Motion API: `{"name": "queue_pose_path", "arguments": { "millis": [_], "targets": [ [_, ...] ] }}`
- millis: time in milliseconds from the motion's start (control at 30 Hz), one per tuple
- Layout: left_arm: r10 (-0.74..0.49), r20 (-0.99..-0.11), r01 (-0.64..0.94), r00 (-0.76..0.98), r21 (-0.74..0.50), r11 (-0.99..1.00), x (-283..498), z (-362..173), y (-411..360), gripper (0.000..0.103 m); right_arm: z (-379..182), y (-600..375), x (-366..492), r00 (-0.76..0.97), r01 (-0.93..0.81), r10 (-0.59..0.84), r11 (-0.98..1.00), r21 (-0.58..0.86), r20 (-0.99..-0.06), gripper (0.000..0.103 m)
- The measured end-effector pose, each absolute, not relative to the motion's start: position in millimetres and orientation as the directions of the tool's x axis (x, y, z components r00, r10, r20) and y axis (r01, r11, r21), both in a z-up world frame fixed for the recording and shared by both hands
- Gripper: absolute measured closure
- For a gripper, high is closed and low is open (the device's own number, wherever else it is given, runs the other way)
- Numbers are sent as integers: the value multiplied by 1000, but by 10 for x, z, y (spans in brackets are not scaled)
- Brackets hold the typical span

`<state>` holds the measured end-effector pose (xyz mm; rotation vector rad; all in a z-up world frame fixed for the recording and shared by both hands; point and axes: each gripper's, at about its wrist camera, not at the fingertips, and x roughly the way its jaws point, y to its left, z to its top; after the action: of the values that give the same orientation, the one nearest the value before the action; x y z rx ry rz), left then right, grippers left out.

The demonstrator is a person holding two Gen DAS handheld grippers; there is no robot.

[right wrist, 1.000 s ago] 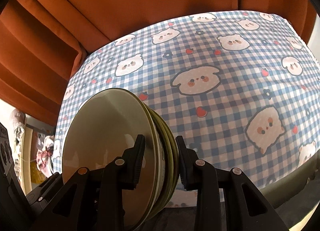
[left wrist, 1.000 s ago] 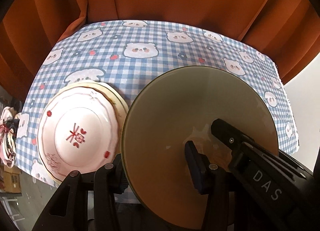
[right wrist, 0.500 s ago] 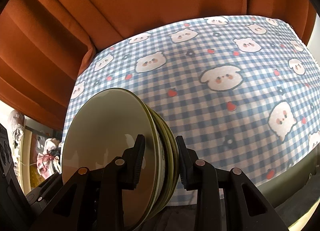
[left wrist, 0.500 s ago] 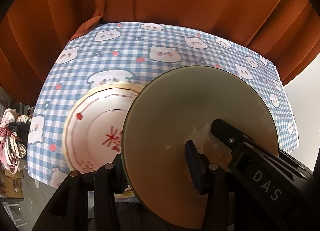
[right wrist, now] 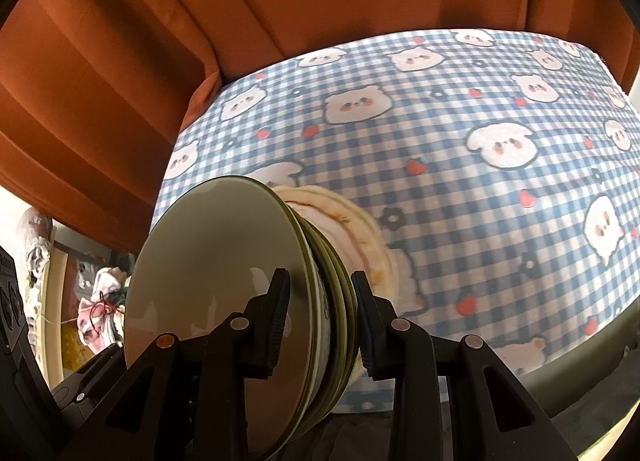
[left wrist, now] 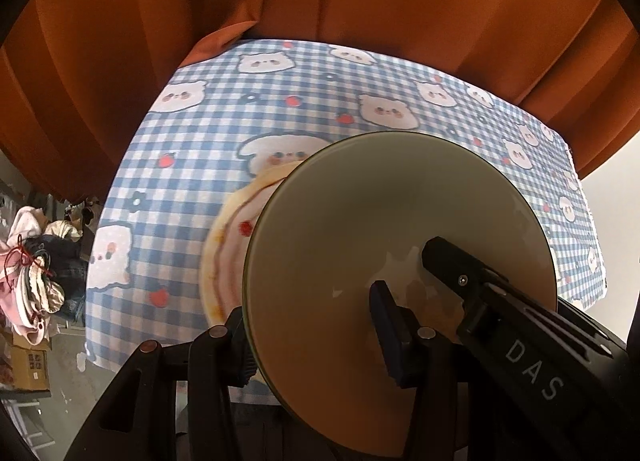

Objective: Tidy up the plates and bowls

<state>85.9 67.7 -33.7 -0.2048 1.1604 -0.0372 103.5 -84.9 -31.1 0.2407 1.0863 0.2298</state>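
The red-patterned plates (left wrist: 228, 249) have slid from beside my tools to just beyond the stacked green bowls (right wrist: 224, 281). Left tool (left wrist: 312, 337) and right tool (right wrist: 320, 313) each clamp the stack's rim. I should lower level, centred over those plates on the tabletop (right wrist: 460, 189).

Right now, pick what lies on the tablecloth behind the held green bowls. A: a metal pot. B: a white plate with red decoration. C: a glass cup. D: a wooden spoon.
B: the white plate with red decoration lies on the checked tablecloth, partly hidden by the stack of green bowls that both grippers clamp.
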Motion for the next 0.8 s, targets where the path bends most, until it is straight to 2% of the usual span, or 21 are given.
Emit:
{"name": "queue_pose_path", "arguments": {
  "millis": [367, 800],
  "targets": [
    [-142, -928, -95, 345, -185, 978, 894, -546, 1035, 55, -502, -402, 1098, 394, -63, 304, 951, 304, -867, 69],
    [-185, -927, -75, 325, -221, 972, 1079, -649, 1017, 55, -617, -338, 1286, 362, -39, 261, 963, 265, -895, 69]
  ]
}}
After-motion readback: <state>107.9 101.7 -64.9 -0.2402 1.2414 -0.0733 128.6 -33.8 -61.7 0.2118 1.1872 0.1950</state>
